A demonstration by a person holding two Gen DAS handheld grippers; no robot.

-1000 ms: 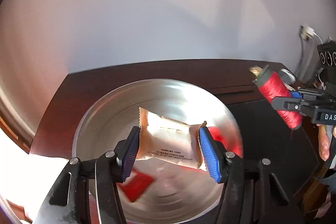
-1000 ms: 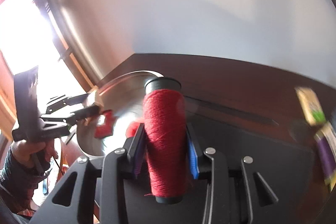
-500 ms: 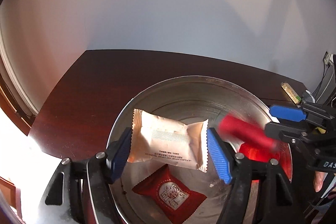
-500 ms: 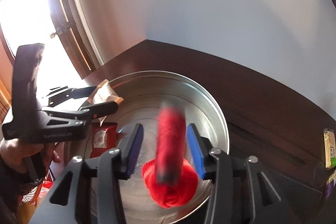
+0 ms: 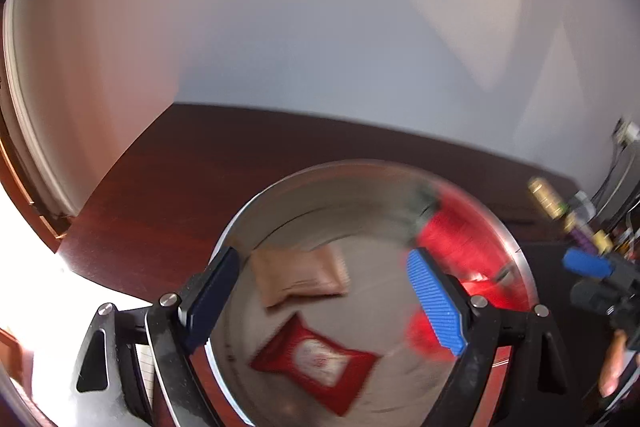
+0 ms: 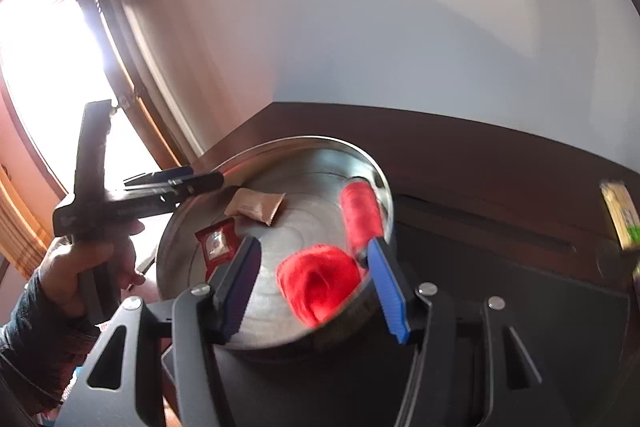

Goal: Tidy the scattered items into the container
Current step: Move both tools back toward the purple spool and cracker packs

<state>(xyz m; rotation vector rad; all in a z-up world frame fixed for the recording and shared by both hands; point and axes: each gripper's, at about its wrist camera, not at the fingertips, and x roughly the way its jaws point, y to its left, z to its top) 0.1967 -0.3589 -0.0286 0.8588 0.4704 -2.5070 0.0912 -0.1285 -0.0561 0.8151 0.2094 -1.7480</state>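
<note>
A round metal tin (image 5: pixel 516 259) (image 6: pixel 180 227) stands on the dark wooden table. In it lie a beige snack packet (image 5: pixel 300 277) (image 6: pixel 256 207), a red snack packet (image 5: pixel 316 361) (image 6: pixel 216 243), a red thread spool (image 5: pixel 452 231) (image 6: pixel 360 217) and a red ball of yarn (image 6: pixel 318 281). My left gripper (image 5: pixel 324 301) is open and empty above the tin's near rim. My right gripper (image 6: pixel 316 285) is open and empty above the tin's other side; it also shows in the left wrist view (image 5: pixel 592 267).
A black mat (image 6: pixel 520 267) covers the table right of the tin. A yellow-green packet (image 6: pixel 620 215) and small gold and purple items (image 5: pixel 560 215) lie at the far right. A bright window (image 6: pixel 48 67) is at the left.
My left gripper opened and the beige packet fell into the tin. My right gripper opened and the red spool dropped against the tin's wall. Both grippers pulled back slightly.
</note>
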